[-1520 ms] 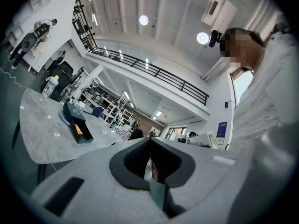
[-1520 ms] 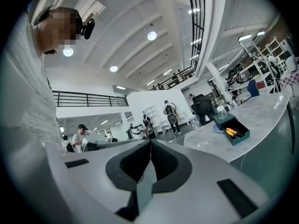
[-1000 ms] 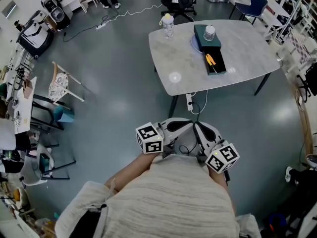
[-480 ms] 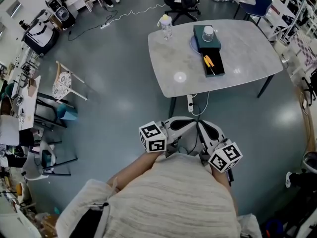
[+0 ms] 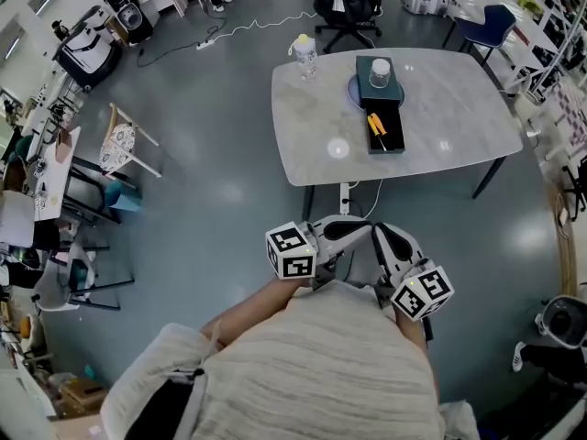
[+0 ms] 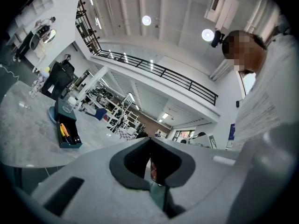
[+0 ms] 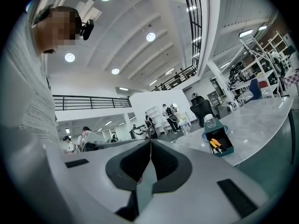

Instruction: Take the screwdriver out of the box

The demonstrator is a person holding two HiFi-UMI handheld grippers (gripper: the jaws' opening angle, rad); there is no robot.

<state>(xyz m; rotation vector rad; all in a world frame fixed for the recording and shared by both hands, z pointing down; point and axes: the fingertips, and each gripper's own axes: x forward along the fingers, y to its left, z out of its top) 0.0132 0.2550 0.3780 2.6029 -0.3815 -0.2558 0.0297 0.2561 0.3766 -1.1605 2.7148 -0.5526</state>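
Well beyond the closed left gripper (image 6: 150, 139) and right gripper (image 7: 150, 141), screwdriver (image 5: 376, 125) lies in box (image 5: 394, 134).

The screwdriver (image 5: 374, 124) is orange, the box (image 5: 393, 136) dark teal, the table (image 5: 459, 117) mottled pale grey, the floor (image 5: 211, 154) blue-grey.

Head view high overhead, steeply down, table (image 5: 440, 108) distant, both gripper views low, level, sharing table and box (image 5: 393, 137)

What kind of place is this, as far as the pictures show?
Probably a lab or workshop in a large open hall. A black office chair stands on the bare grey floor, metal shelves line one side, and a balcony railing runs along an upper level.
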